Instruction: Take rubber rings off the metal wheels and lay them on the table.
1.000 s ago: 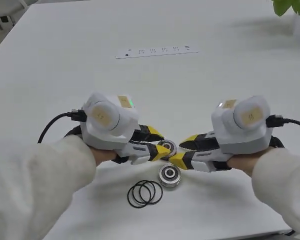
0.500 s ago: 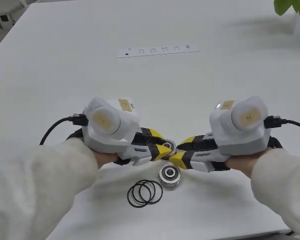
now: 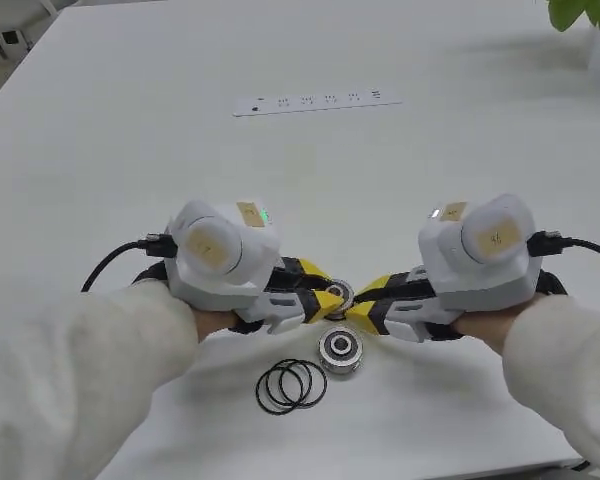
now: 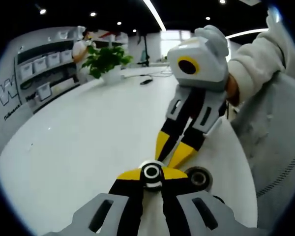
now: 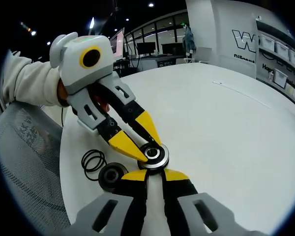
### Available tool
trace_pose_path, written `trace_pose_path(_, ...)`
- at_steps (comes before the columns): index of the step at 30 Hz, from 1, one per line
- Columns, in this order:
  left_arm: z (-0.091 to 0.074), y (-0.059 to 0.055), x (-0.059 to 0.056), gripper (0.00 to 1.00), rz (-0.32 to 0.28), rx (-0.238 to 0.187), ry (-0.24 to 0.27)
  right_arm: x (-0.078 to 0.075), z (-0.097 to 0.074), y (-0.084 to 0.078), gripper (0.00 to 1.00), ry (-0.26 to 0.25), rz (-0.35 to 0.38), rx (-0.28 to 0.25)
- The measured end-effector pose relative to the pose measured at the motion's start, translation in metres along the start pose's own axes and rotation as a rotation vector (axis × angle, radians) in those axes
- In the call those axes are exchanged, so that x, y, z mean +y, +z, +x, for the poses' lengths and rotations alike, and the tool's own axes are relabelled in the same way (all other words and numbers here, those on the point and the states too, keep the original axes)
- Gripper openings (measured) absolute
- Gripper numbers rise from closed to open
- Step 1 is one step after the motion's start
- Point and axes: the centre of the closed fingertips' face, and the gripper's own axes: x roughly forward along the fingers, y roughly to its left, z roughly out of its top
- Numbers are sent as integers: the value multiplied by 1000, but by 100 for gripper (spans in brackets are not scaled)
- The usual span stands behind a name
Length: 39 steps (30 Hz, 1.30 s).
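**Two hand-held grippers meet at one metal wheel**

Head view: the left hand-held gripper (image 3: pixel 323 300) and the right hand-held gripper (image 3: pixel 363 308) meet tip to tip at a metal wheel (image 3: pixel 338 293) held above the white surface (image 3: pixel 130 150). A second metal wheel (image 3: pixel 339 347) lies on the surface nearer the person, with loose rubber rings (image 3: pixel 291 385) just beside it.

Left gripper view: its jaws are clamped on the held wheel's two sides.

Right gripper view: its jaws are drawn together, tips at the wheel's rim. Whether they pinch a ring there I cannot tell.
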Motion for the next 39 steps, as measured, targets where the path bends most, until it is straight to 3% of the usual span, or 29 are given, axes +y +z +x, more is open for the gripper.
trace_pose_path(8,0,0,0,14,1,-3,3,-3,0,0,1,-15,23,5)
trace_pose_path(16,-1,-1,-1,14,5,-10,5,-8,-1,-1,0,-23,148,1)
trace_pose_path(27,-1,-2,-1,14,3,-12,9,-10,-4,1,0,-26,228,-17)
trace_pose_path(35,-1,-2,-2,14,-1,-14,11,-11,-9,9,0,-19,312,-66)
trace_pose_path(39,-1,-2,-2,14,-1,-14,13,-11,-8,9,0,-19,310,-70)
